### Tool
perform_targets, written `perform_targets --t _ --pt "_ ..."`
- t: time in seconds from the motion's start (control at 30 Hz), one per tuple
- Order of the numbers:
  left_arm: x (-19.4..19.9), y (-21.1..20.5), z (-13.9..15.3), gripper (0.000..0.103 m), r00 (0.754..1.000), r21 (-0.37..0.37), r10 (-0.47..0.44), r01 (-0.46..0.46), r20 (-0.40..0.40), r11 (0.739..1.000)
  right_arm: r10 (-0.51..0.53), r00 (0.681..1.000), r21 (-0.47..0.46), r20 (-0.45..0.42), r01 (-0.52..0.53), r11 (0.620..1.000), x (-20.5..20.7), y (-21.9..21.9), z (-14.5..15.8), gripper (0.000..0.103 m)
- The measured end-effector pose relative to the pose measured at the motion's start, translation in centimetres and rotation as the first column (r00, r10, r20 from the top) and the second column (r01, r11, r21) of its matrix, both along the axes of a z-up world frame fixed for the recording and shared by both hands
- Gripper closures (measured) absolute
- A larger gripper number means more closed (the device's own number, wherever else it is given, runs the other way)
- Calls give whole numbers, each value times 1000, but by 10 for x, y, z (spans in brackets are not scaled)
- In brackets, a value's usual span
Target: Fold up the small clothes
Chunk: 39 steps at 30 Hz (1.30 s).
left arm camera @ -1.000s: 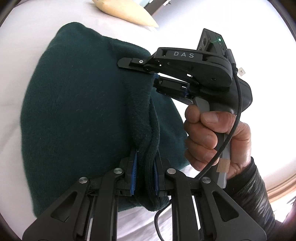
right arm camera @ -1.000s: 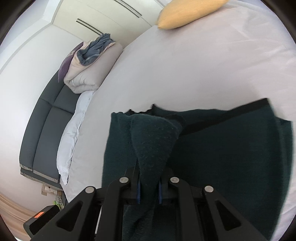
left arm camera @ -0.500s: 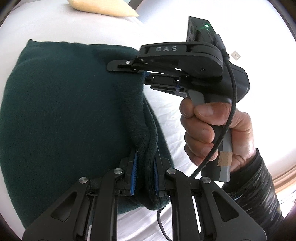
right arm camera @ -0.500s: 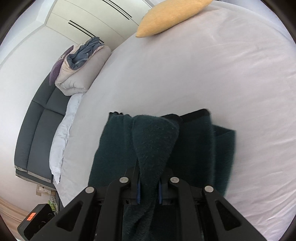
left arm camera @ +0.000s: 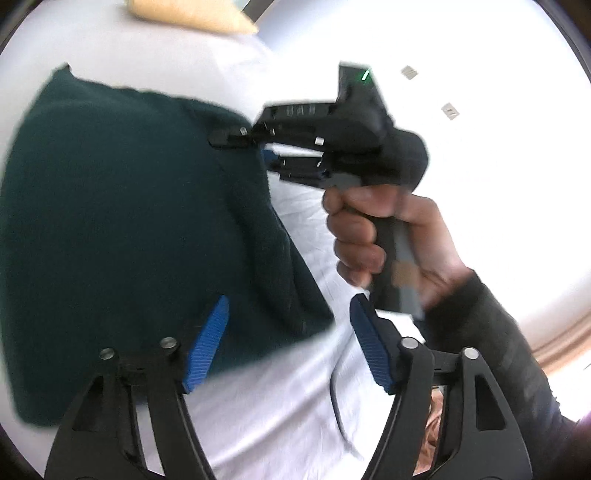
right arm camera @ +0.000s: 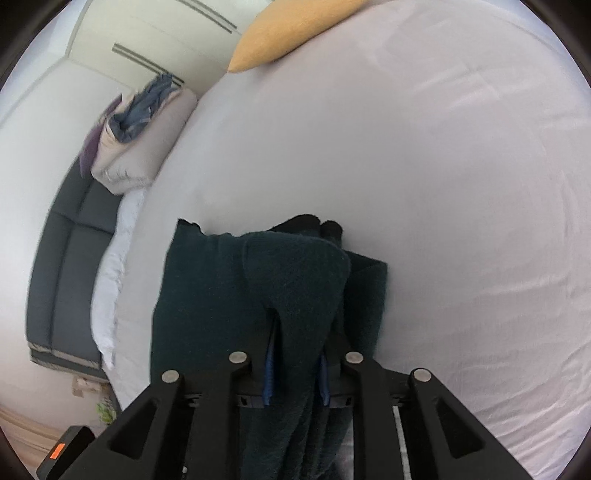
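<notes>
Now the dark green garment [left arm camera: 122,236] lies folded on the white bed [right arm camera: 443,221], close to the near edge. Off beyond the far side, a yellow pillow [right arm camera: 280,33] rests at the head of the bed, and a bundled duvet [right arm camera: 140,136] sits on a dark sofa [right arm camera: 70,251] against the wall, well apart from the action. Nothing blocks the cloth itself. The left claw [left arm camera: 288,343] has just been opening, its blue pads [left arm camera: 207,347] spread wide with the garment's corner lying loose between them, neither pad pressing on it. The right claw [right arm camera: 295,365] has been easing open too, yet a thick fold of the green fabric sits wedged between its pads, apparently pinched. From the left wrist view, a hand [left arm camera: 384,236] grips the right claw's handle just beside the garment's edge, a dark sleeve [left arm camera: 509,362] trailing behind it.
</notes>
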<state>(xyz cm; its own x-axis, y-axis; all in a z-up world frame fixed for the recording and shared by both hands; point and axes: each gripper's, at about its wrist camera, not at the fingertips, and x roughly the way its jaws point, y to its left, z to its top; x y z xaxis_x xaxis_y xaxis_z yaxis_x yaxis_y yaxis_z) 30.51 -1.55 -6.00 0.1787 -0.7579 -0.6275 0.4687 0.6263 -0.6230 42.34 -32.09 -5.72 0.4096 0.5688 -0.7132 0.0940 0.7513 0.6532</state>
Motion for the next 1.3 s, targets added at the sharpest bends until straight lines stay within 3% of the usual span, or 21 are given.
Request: perform_targets --t 0.1,0.13,0.23,0.37,0.43,0.57,0.73,0.93,1.13,1.2,1.3 --pt "0 56 6 34 998 -5 55 -55 32 998 -21 1000 47 -6 21 999 -19 -3 6 74" --pt "3 70 7 34 996 -3 73 -73 40 997 -22 1000 54 4 22 998 -28 -1 9 67" --pt "22 116 1 34 988 1 151 -152 5 988 -9 1000 65 18 8 998 -58 11 19 54" --pt "32 152 7 34 982 14 181 -182 52 983 33 999 -18 5 -33 999 -93 38 23 54" --pt "36 162 6 34 982 26 180 -182 53 983 33 999 -64 8 -32 997 -107 45 25 60" --pt "42 172 -3 34 986 63 159 -162 50 985 -44 999 -46 -20 43 998 -127 30 10 87" --pt "49 172 -17 34 990 101 124 -130 59 986 -114 993 26 -4 114 993 -138 8 -7 93" --pt "53 182 -24 34 992 154 94 -105 80 982 -183 983 202 9 177 963 -150 -10 -32 94" --pt "61 183 -24 34 992 184 95 -110 85 977 -154 986 14 61 153 988 -163 17 8 80" --pt "51 164 -30 34 992 191 94 -109 87 976 -127 990 -70 65 131 989 -169 21 5 90" --pt "42 149 -30 34 992 195 89 -106 90 975 -162 985 -45 61 165 985 -175 9 1 89"
